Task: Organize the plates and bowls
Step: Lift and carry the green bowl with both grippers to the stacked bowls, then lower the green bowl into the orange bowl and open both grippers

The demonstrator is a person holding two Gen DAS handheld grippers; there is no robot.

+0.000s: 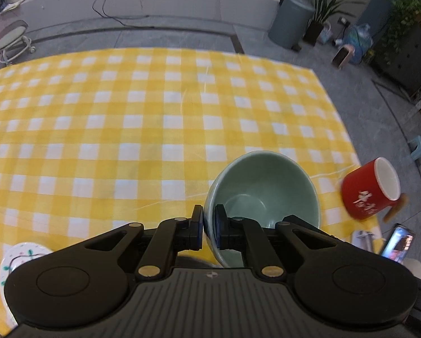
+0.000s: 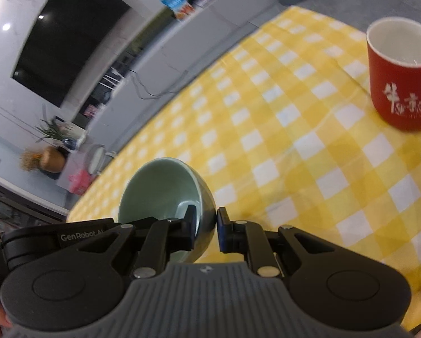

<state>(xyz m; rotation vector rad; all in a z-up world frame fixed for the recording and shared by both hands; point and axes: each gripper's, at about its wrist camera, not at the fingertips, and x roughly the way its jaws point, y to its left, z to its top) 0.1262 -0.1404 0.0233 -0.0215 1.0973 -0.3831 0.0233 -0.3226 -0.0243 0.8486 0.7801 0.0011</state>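
Nearest in the left wrist view, the left gripper [image 1: 209,226] had its jaws drawn narrow on the near wall of a pale green bowl [image 1: 266,188], one pad outside the rim and one inside, so the bowl hung tilted with its mouth turned up toward twelve o'clock, clear of the yellow checked tablecloth [image 1: 126,118]. In the right wrist view the right gripper [image 2: 206,225] pinched a green bowl [image 2: 159,191] the same way, on the rim's right side, with the bowl leaning off toward ten o'clock. Whether the two views showed one bowl held by both grippers or two separate bowls could not be told, since neither camera caught the other gripper. That relation would decide the coming move: each bowl sat directly ahead of its fingers, gripped at the rim only, so it would likely swing if moved quickly. A patterned white plate [image 1: 22,256] lay at about eight o'clock of the left gripper, half hidden behind its body, and looked the likeliest place to set a bowl. Farther off, a red mug [image 1: 371,190] stood at three o'clock near the cloth's edge. A phone [image 1: 397,243] was cut off beside it.
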